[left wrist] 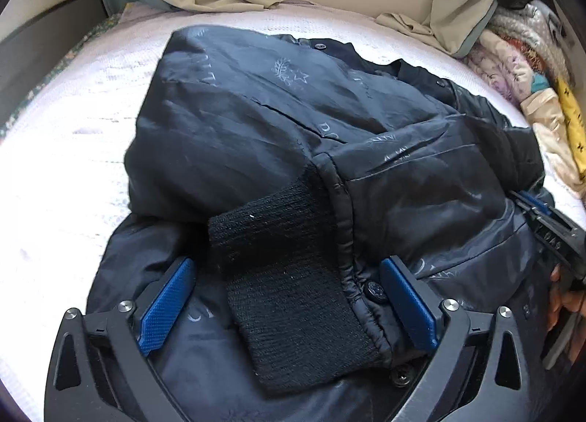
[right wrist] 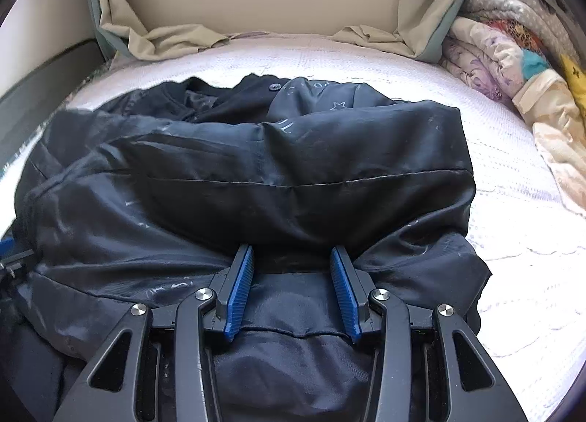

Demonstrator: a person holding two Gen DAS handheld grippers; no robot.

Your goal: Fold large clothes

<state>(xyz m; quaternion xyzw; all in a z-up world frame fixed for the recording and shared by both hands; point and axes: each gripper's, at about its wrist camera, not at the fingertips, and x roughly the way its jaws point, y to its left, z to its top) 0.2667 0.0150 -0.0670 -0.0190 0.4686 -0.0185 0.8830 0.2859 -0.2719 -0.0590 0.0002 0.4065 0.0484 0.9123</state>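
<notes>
Two grippers and one dark jacket are counted. In the left wrist view, the left gripper (left wrist: 285,297) is seen at the bottom of the frame with its jaws spread wide; the black knitted cuff (left wrist: 289,297) of one sleeve lies loose between the blue pads (left wrist: 166,306), touched by neither. Two snap buttons are visible just beside the cuff, near the right pad.

In the right wrist view, the right gripper (right wrist: 291,288) is seen at the bottom centre with its jaws at a narrow gap and a bunched fold of fabric between them; whether the pads actually press on it cannot be told.

The jacket (right wrist: 256,173) is laid in the middle of the frame, partly folded, lining outward, its long axis running left to right across that view. One sleeve is folded over the body, its cuff pointing toward the bottom of the left wrist frame.

The jacket rests on a white textured bedspread (right wrist: 512,173). Farther back, a beige cloth (right wrist: 172,37) is draped along a padded headboard, and one pile of patterned bedding (right wrist: 512,55) is stacked at the upper right.
</notes>
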